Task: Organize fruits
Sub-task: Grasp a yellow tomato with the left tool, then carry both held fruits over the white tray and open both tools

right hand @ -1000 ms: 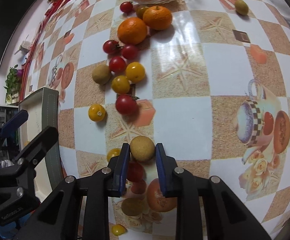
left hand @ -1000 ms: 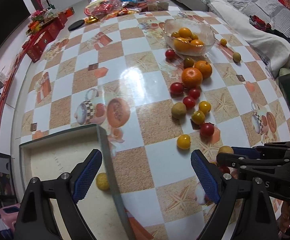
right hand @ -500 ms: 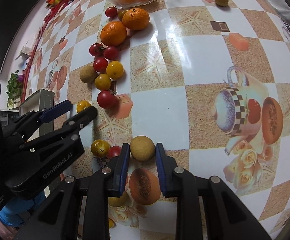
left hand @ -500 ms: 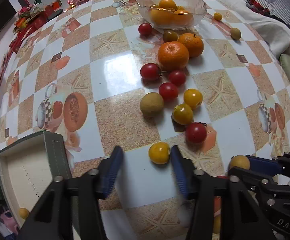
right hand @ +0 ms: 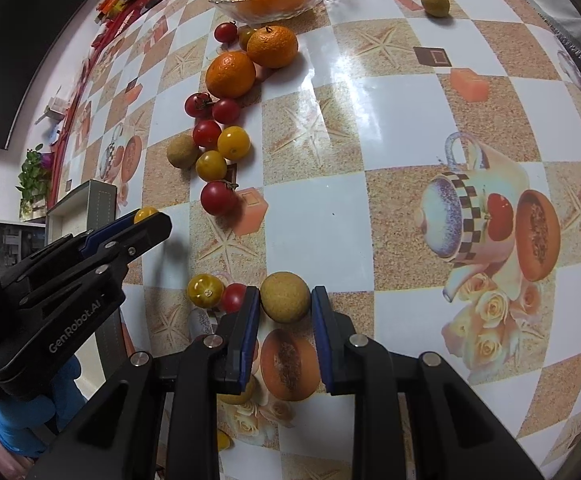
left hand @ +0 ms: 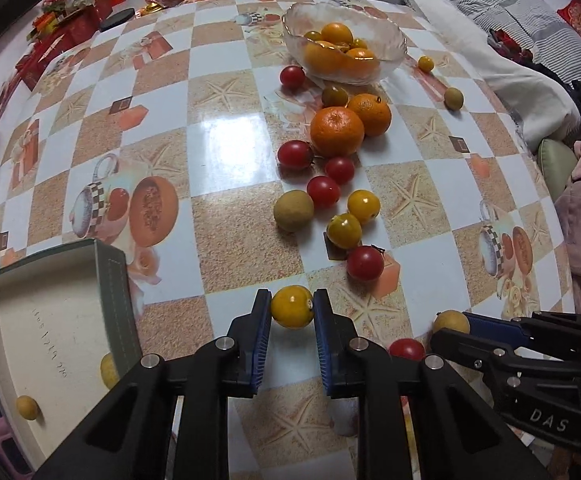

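Since 0.5 s ago the left gripper [left hand: 292,307] has pinched the yellow cherry tomato [left hand: 291,306]; the right gripper [right hand: 285,298] still clamps the longan [right hand: 285,297].

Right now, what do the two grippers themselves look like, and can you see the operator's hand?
Both are matte black plastic with blue ribbed pads and silver rivets. The left gripper reads "GenRobot.AI" in white along its side; the right gripper shows "DAS". A blue glove shows behind the left one. No cables visible.

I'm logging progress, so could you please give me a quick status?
Left tongs shut on round yellow tomato. Right tongs shut on round tan longan. Nothing blocking.
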Tool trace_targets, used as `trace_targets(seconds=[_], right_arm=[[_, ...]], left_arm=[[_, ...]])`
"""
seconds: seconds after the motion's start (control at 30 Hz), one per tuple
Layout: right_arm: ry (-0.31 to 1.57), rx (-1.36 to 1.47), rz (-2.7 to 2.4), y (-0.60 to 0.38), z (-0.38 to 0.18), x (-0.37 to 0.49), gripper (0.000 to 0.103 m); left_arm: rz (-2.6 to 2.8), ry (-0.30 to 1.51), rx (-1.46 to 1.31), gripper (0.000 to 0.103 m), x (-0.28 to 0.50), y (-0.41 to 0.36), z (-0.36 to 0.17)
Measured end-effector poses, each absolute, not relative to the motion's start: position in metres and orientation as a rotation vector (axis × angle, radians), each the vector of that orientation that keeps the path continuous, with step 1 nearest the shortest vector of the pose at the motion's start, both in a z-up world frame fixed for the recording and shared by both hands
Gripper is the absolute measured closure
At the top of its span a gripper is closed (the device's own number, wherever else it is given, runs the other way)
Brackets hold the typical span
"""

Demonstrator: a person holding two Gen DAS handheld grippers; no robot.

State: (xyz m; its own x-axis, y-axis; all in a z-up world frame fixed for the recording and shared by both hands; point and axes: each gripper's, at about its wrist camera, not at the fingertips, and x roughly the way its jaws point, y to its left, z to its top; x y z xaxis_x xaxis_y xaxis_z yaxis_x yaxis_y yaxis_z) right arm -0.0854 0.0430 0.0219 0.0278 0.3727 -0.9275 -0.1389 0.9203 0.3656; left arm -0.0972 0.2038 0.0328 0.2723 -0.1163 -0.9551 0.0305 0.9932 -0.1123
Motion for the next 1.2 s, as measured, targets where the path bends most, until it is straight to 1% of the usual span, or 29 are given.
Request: trace_targets(seconds=[0.37, 0.63, 0.97, 1.2], right_arm=[[1.45, 0.148, 0.447, 0.057, 0.055, -0.09, 0.075], [1.423, 0.064, 0.555, 0.111, 0.08, -0.101, 0.075], [1.453, -0.058, 0.754, 0.22, 0.073, -0.125, 0.075], [1.494, -0.211, 0.832, 0.291, 0.043, -0.141, 0.075]], left_arm=[[-0.046, 1.223, -0.145, 0.08, -0.13, 0.237, 0.071], [0.068, 1.195, -0.189, 0.08, -0.171, 0.288, 0.088], [0.276, 1.256, -0.231, 0.08, -0.229, 0.364, 0.059], [0.378, 1.299, -0.264, 0.08, -0.253, 0.399, 0.033]])
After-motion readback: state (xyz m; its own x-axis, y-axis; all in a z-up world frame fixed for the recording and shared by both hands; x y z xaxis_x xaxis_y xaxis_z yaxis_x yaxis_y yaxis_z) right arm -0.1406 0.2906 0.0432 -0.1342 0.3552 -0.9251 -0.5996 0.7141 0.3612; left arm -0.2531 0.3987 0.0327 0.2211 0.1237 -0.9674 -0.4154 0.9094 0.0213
